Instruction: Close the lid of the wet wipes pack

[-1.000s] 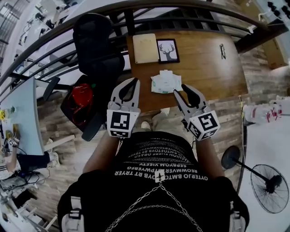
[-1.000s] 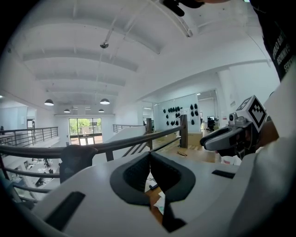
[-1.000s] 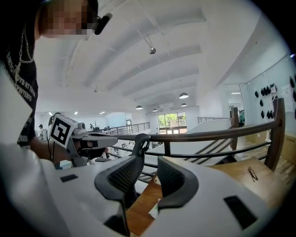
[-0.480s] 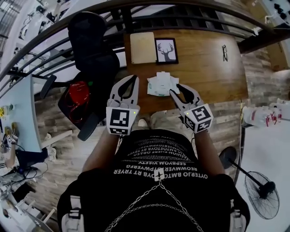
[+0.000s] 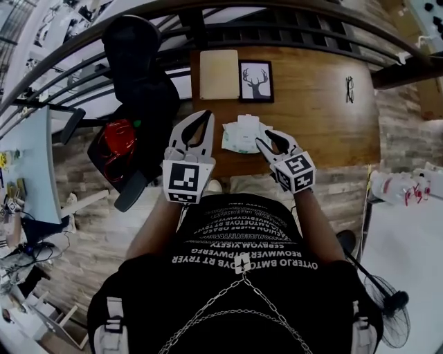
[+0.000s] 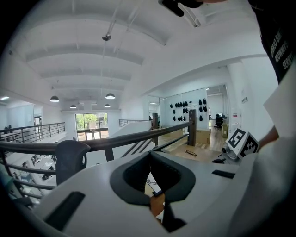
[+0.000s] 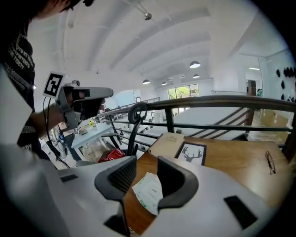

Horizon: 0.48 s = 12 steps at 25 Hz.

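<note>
The wet wipes pack [image 5: 242,135], white with green edging, lies near the front edge of the wooden table [image 5: 318,117]. From here I cannot tell how its lid stands. My right gripper [image 5: 266,140] hovers at the pack's right edge. It is open, and the pack [image 7: 149,192] shows through the gap between its jaws, which touch nothing. My left gripper [image 5: 203,116] is just left of the pack, over the table's left corner. Its jaw tips meet with nothing between them. In the left gripper view, the left gripper [image 6: 150,155] frames only a sliver of table.
A framed deer picture [image 5: 256,81] and a tan board [image 5: 219,74] lie behind the pack, with glasses [image 5: 349,88] at the far right. A railing [image 5: 277,14] runs behind the table. A black chair [image 5: 142,76] and a red bag [image 5: 114,142] stand left of it.
Both grippers have moved forward over the table. The right one has also dropped and tipped down, from the table's front edge to the pack's right side.
</note>
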Tool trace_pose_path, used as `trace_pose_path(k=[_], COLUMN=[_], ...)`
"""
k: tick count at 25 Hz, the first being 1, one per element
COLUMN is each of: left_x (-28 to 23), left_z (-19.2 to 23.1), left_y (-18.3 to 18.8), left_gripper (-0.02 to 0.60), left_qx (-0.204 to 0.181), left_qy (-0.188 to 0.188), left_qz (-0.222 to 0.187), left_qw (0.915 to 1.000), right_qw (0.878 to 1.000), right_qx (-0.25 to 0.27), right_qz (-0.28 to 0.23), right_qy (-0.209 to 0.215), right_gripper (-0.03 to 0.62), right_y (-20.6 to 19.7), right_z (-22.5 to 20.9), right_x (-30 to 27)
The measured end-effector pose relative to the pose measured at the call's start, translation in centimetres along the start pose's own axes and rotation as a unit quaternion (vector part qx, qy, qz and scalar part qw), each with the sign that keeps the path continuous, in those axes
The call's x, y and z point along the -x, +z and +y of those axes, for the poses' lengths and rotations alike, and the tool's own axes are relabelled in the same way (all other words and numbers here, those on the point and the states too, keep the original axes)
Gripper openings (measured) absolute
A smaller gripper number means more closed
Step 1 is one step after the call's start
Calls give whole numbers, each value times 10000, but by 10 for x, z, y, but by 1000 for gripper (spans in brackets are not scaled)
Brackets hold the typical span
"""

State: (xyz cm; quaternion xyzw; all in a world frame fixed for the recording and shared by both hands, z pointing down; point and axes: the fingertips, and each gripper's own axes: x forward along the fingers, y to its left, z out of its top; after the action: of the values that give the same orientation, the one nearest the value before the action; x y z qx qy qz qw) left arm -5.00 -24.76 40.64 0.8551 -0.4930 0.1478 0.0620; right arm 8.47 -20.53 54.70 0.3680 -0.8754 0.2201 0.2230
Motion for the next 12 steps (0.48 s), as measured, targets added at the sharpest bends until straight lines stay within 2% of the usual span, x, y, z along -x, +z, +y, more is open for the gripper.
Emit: trace_pose_path(k=[12], left_x=[-30], left_z=[4], left_y=[-16], left_gripper=[28], left_qx=[113], left_qy=[271], left_qz=[367], left_qw=[9989], right_qw=[9950], right_qx=[-279], right_qz=[875], right_qy=[401], right_gripper=[167], right_y=[-57], right_z=[-49], right_x=[-57])
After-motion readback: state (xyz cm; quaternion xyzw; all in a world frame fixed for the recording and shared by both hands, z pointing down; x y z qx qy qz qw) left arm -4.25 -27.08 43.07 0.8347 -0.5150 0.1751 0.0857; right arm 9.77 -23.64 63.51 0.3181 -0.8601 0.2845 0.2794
